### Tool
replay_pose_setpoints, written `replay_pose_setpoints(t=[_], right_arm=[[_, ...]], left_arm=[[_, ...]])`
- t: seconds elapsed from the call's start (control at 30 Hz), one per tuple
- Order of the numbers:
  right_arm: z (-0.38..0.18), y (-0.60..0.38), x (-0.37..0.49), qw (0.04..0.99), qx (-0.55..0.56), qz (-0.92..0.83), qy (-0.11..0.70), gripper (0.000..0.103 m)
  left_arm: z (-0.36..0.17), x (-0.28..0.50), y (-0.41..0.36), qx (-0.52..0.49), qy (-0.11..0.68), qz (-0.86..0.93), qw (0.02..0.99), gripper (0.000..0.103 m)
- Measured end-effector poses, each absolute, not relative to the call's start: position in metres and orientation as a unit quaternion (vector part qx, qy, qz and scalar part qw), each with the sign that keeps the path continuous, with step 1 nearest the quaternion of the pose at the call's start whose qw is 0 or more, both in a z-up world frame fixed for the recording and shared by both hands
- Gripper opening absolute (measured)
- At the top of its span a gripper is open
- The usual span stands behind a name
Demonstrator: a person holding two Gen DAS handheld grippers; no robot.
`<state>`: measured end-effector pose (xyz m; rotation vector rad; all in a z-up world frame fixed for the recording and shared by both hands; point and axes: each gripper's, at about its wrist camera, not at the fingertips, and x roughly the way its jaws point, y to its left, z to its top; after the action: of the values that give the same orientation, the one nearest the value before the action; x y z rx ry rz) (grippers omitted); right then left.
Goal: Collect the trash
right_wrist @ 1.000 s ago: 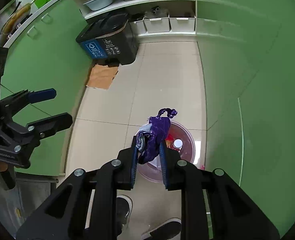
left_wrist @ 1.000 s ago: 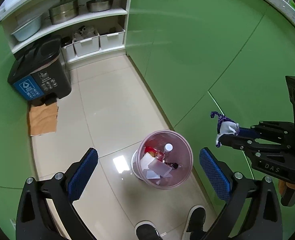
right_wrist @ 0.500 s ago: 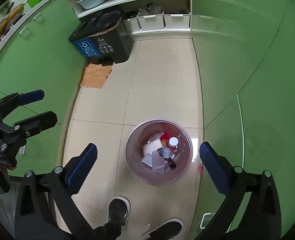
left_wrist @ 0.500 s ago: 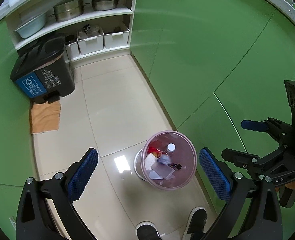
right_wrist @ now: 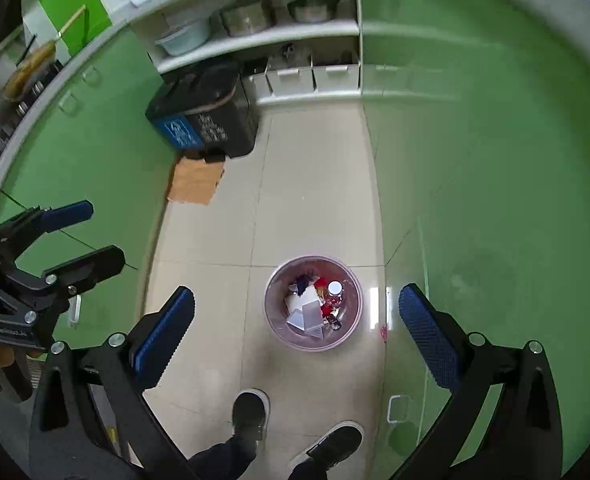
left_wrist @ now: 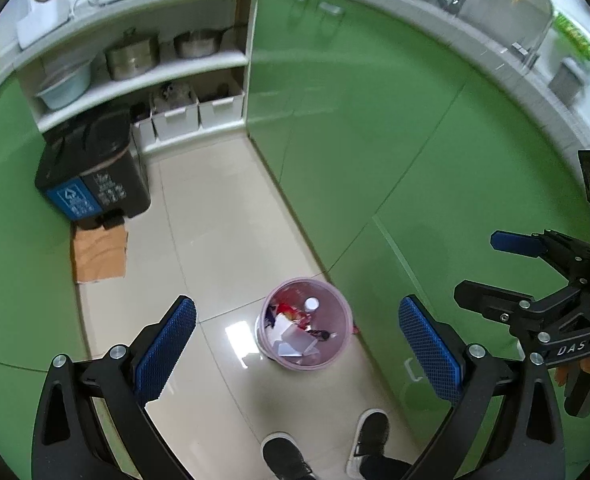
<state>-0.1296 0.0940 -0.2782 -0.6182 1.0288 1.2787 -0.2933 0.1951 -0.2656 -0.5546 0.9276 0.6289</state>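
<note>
A pink see-through trash bin (left_wrist: 337,358) (right_wrist: 353,330) stands on the tiled floor, straight below both grippers. Inside it lie white papers, red wrappers, a bottle with a white cap (right_wrist: 334,288) and a purple wrapper (right_wrist: 303,280). My left gripper (left_wrist: 295,316) is open, high above the bin, with nothing between its blue pads. My right gripper (right_wrist: 295,300) is open wide too and holds nothing. Each gripper shows in the other's view: the right gripper (left_wrist: 499,268) at the right edge, the left gripper (right_wrist: 99,234) at the left edge.
Green cabinet fronts (left_wrist: 375,140) line both sides of the narrow floor. A black and blue recycling bin (left_wrist: 95,176) (right_wrist: 203,116) stands at the far end beside flat cardboard (left_wrist: 100,254). Shelves hold pots and white boxes (left_wrist: 175,118). A person's shoes (right_wrist: 251,412) are just behind the pink bin.
My right gripper opened and let go of the purple wrapper, which now lies in the pink bin. Both grippers have risen, so the bin looks smaller and the counter tops come into view.
</note>
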Motion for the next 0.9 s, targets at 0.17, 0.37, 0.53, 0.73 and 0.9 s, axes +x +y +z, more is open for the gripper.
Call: replay_pose_setpoints(t=[0.17,0.37,0.53,0.73,0.9], right_arm=[[-0.207,0.067,-0.122,0.663,-0.251,0.552,0.439,0.100],[-0.138,0.031,-0.092,0.697,-0.230,0.529,0.425,0.100],[-0.088,-0.009,-0.059,0.729,-0.212,0.505,0.411,0.100],[-0.050,-0.059,-0.019,0.755,-0.196,0.483,0.398,0.100],[-0.025,-0.103,0.012,0.775,-0.181,0.467,0.385,0.100]], left_arm=[[-0.202,-0.280,0.175,-0.245,0.424,0.277,0.827,0.097],[-0.135,-0.251,0.149,-0.221,0.413,0.255,0.846,0.097],[-0.082,-0.216,0.122,-0.197,0.400,0.232,0.864,0.097],[-0.042,-0.177,0.092,-0.174,0.389,0.209,0.880,0.097],[-0.017,-0.139,0.060,-0.153,0.378,0.186,0.894,0.097]])
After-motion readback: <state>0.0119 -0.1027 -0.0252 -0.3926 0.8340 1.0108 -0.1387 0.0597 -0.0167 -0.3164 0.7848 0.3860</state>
